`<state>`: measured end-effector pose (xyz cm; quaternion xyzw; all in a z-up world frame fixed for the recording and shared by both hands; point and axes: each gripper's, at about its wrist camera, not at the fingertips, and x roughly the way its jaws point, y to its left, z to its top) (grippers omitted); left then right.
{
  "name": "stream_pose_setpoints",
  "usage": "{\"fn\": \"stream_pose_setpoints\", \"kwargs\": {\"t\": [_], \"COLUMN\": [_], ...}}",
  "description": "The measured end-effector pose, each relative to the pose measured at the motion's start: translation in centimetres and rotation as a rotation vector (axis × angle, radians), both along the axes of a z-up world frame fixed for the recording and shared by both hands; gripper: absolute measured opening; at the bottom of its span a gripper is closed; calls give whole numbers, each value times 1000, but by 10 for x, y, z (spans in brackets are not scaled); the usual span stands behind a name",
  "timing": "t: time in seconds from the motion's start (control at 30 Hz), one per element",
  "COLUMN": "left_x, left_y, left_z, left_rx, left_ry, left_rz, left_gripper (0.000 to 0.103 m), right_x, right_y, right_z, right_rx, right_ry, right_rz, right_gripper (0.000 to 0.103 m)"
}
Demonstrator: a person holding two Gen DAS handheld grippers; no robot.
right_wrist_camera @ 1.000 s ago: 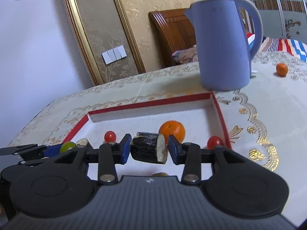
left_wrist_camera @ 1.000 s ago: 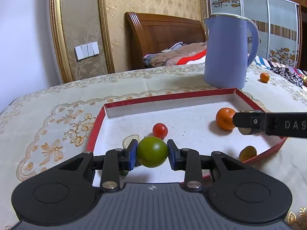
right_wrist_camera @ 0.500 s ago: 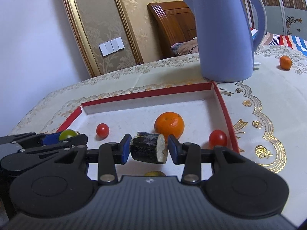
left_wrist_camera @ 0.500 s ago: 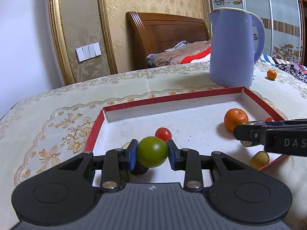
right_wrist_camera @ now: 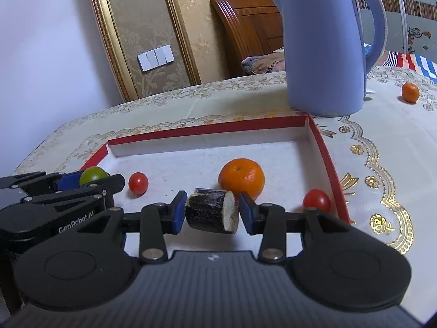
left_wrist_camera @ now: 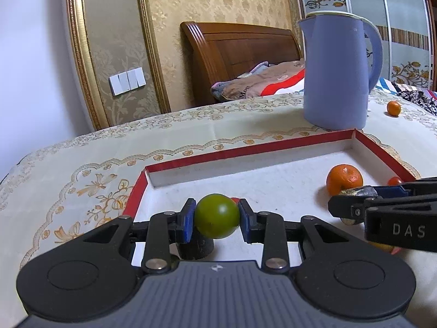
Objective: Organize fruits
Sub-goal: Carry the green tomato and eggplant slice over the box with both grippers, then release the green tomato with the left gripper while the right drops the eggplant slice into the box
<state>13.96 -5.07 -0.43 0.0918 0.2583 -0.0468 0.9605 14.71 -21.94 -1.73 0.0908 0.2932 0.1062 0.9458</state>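
My left gripper [left_wrist_camera: 216,216] is shut on a round green fruit [left_wrist_camera: 217,216] over the near left part of a red-rimmed white tray [left_wrist_camera: 245,149]. A dark stub [left_wrist_camera: 199,247] lies in the tray below it. My right gripper [right_wrist_camera: 209,214] is shut on a dark cut cylinder piece with a pale end [right_wrist_camera: 211,213], held over the tray's [right_wrist_camera: 207,131] front. In the tray lie an orange [right_wrist_camera: 241,177], a red cherry tomato [right_wrist_camera: 138,182] and another tomato [right_wrist_camera: 316,201] near the right wall. The left gripper with the green fruit [right_wrist_camera: 92,175] shows at left in the right wrist view.
A tall blue kettle [left_wrist_camera: 337,73] stands on the patterned tablecloth behind the tray's far right corner. A small orange [left_wrist_camera: 393,108] lies on the cloth right of the kettle. A wooden headboard [left_wrist_camera: 240,54] and bedding are behind the table. The wall is at left.
Both grippers have moved lower and nearer over the tray, each still holding its piece. The red tomato is now mostly hidden behind the green fruit in the left wrist view.
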Motion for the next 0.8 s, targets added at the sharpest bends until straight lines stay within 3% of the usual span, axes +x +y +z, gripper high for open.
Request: {"fn": "stream_pose_setpoints", "kwargs": {"t": [0.3,0.67,0.7,0.77,0.8], "left_x": [24,42,41,41,41], "left_y": [-5,7,5,3,3], "left_z": [-7,-13,-14,-15,-15], "left_rx": [51,27,38,51,49], "left_ry": [-18,22,17,15,18], "left_rz": [53,99,96,94,92], "left_gripper": [34,35,35,38,42], "right_x": [17,34,34,34,32], "right_y": [10,11,10,11,11], "right_z": [-1,-4,-4,-4,-3], "right_rx": [-70,-79,-78,-79,-85], "right_ry": [-5,28,28,22,11], "right_rz": [-23,-35,-35,-26,-32], "right_gripper": [39,40,42,66,73]}}
